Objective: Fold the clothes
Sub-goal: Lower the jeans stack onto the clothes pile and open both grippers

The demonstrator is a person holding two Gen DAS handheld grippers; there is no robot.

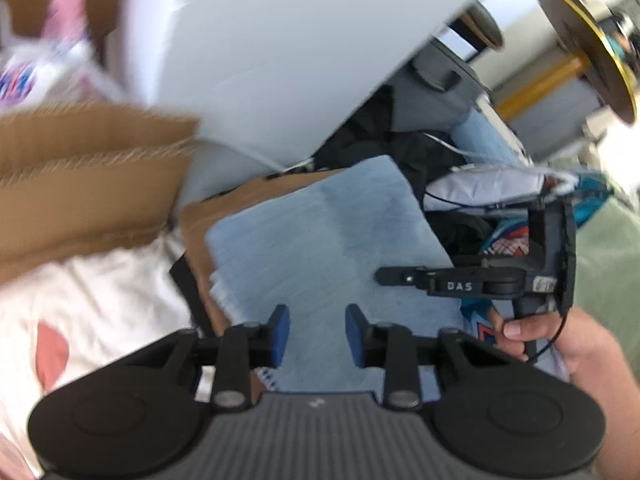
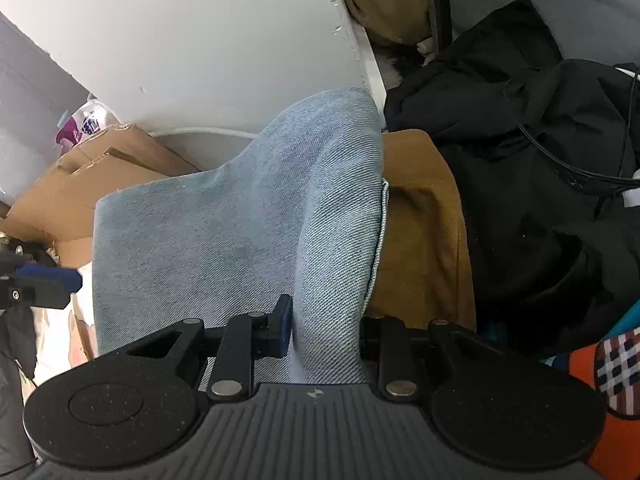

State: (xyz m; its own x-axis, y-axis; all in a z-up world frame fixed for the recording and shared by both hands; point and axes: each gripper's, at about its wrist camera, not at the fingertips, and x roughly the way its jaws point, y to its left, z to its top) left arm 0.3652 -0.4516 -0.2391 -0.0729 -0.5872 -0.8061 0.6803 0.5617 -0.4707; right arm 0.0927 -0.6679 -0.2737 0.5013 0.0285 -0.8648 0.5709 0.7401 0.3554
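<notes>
While the light-blue denim garment point(image 2: 248, 216) lies doubled on a brown garment point(image 2: 420, 232), the right gripper point(image 2: 320, 328) pinches a raised ridge of its near fold, and the left gripper point(image 1: 318, 330) hovers above the denim, jaws partly parted and holding nothing. Judged from the single fold visible, further folding and flattening remain. Beyond the denim, a white panel point(image 2: 180, 40) and cardboard point(image 2: 100, 184) crowd the far side; black clothing point(image 2: 540, 180) hems its right edge.
</notes>
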